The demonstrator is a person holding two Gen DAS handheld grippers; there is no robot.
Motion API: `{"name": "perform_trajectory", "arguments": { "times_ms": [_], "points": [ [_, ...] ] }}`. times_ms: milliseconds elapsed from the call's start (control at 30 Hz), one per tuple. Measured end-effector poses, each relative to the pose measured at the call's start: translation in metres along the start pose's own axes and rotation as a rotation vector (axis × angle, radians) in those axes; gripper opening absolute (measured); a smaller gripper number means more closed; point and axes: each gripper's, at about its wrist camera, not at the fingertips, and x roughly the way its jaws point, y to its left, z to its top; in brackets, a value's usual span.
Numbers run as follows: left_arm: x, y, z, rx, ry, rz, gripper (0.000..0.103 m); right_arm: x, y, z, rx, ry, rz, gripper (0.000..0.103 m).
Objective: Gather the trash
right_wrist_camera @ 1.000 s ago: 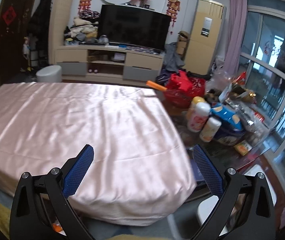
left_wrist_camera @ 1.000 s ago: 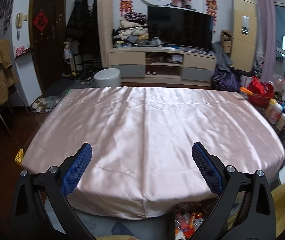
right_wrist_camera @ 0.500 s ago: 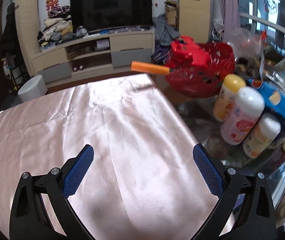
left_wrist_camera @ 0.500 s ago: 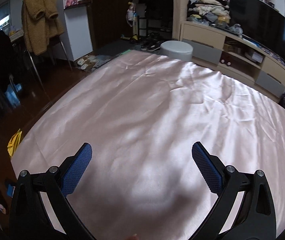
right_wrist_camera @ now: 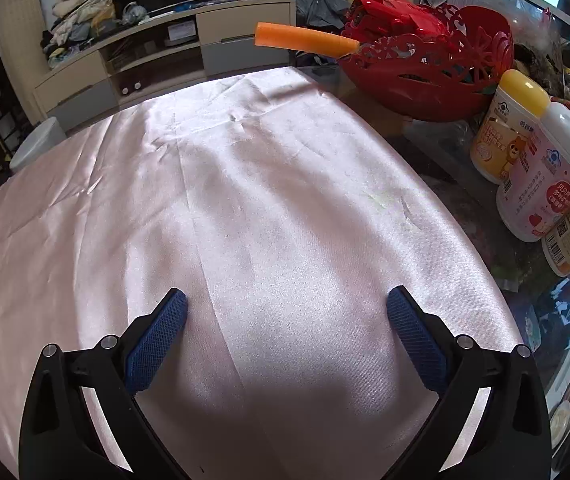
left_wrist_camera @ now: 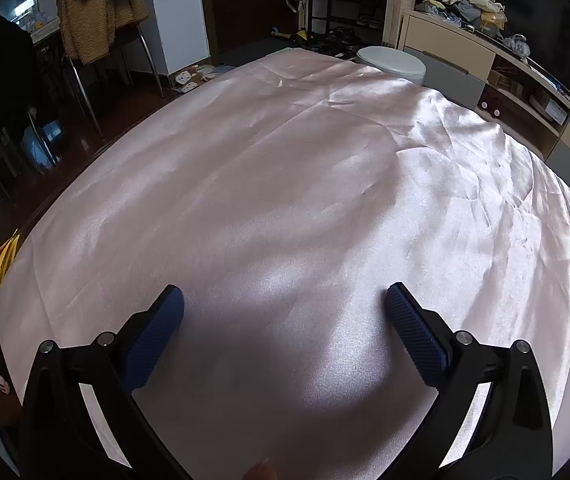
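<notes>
- Since a second ago we have brought both grippers down low over the pink cloth [left_wrist_camera: 285, 168].
- Left gripper [left_wrist_camera: 285, 312] and right gripper [right_wrist_camera: 287, 314] both hang released, empty.
- No trash shows on the cloth; we judge it lies elsewhere, perhaps near the far-right red basket [right_wrist_camera: 437, 68].

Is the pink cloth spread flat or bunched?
Spread flat: pink cloth covers the table with only light creases, both open grippers above it.
</notes>
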Motion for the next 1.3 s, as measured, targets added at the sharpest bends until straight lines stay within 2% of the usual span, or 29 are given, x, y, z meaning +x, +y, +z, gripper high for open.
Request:
{"name": "perform_trajectory", "arguments": {
  "times_ms": [467,1300],
  "points": [
    [-0.0017,0.0026,-0.0032,-0.059,0.002,0.040,0.096,-0.0001,-0.0003,-0.0005,0.000,0.000,0.000,0.101],
    [-0.0021,0.0027,-0.0033,-0.060,0.002,0.041,0.096,0.0002,-0.0001,0.0000,0.000,0.000,0.000,0.101]
  ]
}}
